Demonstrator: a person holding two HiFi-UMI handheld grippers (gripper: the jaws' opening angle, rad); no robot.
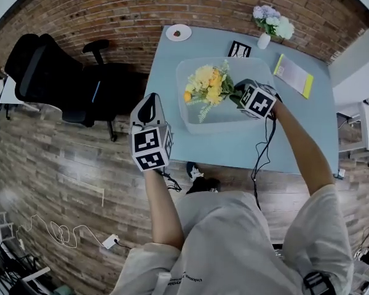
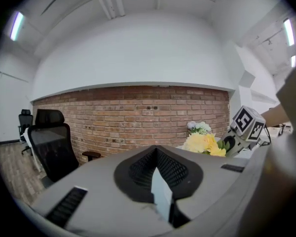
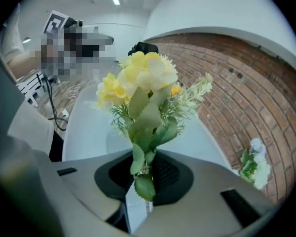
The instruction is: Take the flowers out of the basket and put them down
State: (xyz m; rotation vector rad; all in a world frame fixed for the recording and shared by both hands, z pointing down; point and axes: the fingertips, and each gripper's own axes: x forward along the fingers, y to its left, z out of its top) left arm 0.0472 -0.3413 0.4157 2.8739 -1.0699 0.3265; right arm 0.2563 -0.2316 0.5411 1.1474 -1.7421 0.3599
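A bunch of yellow flowers with green leaves hangs over the translucent basket on the light blue table. My right gripper is shut on its stem from the right. In the right gripper view the stem and a leaf sit pinched between the jaws, and the blooms point away from the camera. My left gripper is held off the table's front left corner, over the floor. Its jaws are shut with nothing in them. Its camera sees the flowers and the right gripper at far right.
At the table's back stand a white vase of pale flowers, a small plate, a black-and-white card and a yellow-green booklet. A black office chair is left of the table. Cables lie on the wooden floor.
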